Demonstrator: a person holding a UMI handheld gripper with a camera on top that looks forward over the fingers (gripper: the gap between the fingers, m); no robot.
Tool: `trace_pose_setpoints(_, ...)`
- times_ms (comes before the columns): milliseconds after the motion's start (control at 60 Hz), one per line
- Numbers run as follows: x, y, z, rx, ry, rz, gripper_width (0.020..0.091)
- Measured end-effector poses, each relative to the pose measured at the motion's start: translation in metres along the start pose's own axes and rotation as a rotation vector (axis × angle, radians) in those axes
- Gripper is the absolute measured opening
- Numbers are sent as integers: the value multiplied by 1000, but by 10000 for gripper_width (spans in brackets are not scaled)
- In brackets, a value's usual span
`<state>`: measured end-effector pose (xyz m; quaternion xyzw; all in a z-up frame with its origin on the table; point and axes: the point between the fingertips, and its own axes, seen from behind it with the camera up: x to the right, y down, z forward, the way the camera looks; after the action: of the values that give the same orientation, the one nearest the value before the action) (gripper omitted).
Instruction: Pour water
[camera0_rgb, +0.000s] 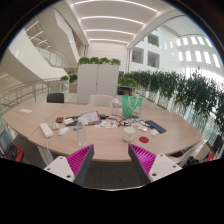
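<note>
My gripper (112, 160) hangs open above the near edge of a long oval wooden table (40, 142), with nothing between its magenta pads (82, 159). Far beyond the fingers, at the table's back right, stand two tall translucent green vessels (129, 104) side by side, apart from the gripper. A small clear glass (81, 134) stands just ahead of the left finger. A small pale cup (128, 134) stands ahead of the right finger, with a flat red dish (145, 139) beside it.
Papers (89, 118), a white remote-like object (46, 129), a blue item (155, 126) and small red things clutter the table's middle. Chairs (56, 98) stand at the far side. White cabinets (98, 78), a railing and hedge plants (185, 92) lie beyond.
</note>
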<state>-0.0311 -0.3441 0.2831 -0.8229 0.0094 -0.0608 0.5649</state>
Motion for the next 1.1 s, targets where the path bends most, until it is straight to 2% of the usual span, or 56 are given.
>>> trace_pose_setpoints(17,9,-9,-19,9,-16,-7,789)
trace_pose_setpoints(83,-19,-2,3,40,-46,-29,787)
trace_pose_setpoints(133,-40,7,50,52,-67,-27,773)
trace_pose_setpoints(150,-46,9,60,55,-77,-23,790)
trace_pose_setpoints(167,-46,9,49,57,-89,-19,789)
trace_pose_setpoints(233,-70,23,83,62,-129,5,788)
trace_pose_setpoints(350,-124,38,172,87,-194,35,789)
trace_pose_setpoints(533,-198,65,288,73,-289,-7,789)
trace_pose_setpoints(750,-215,51,383,123,-243,4,790)
trace_pose_setpoints(783,-219,49,392,126,-248,1,758)
trace_pose_setpoints(800,-222,49,397,123,-253,-8,702)
trace_pose_setpoints(833,-223,53,405,113,-245,-32,465)
trace_pose_setpoints(950,-226,45,409,175,-221,-74,440)
trace_pose_setpoints(1100,-225,49,409,108,-268,-15,383)
